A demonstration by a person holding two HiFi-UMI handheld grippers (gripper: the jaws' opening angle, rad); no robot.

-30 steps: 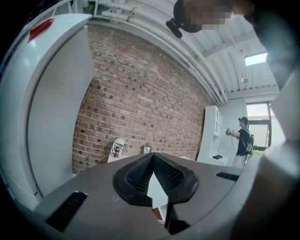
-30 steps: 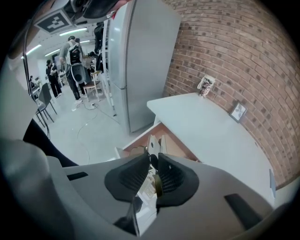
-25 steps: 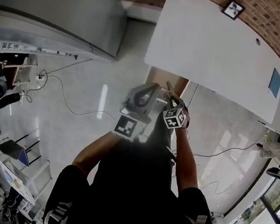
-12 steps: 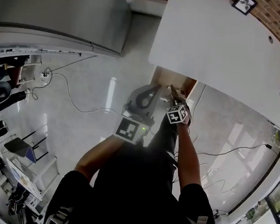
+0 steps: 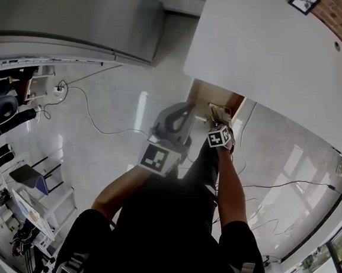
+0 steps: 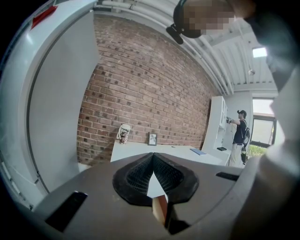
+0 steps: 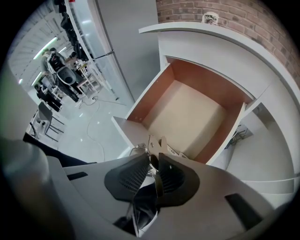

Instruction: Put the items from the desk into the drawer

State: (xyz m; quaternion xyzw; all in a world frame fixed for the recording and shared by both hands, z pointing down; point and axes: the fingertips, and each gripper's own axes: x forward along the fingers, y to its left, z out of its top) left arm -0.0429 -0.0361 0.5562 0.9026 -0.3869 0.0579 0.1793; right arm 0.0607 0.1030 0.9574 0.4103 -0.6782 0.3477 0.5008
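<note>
Under the white tabletop [image 5: 267, 58], the brown-walled drawer [image 7: 187, 119] stands pulled open. The right hand-held gripper [image 7: 154, 159] points steeply down above its front edge, jaws narrowly clamped on a small metal tool [image 7: 151, 140]. The tool's long axis runs along the jaws, tip toward the drawer. The left hand-held gripper [image 6: 153, 157] is closed on nothing.

The drawer [image 7: 187, 115] stands open under the surface's [image 5: 273, 58] near edge. The right tool [image 7: 153, 159], a metal item [image 7: 152, 142] in it, hangs above the drawer's front end, with the left tool [image 6: 153, 157] to its left. On the surface, left to right, are a cup [image 6: 123, 133], a picture frame [image 6: 152, 138] and a book [image 6: 198, 151]
</note>
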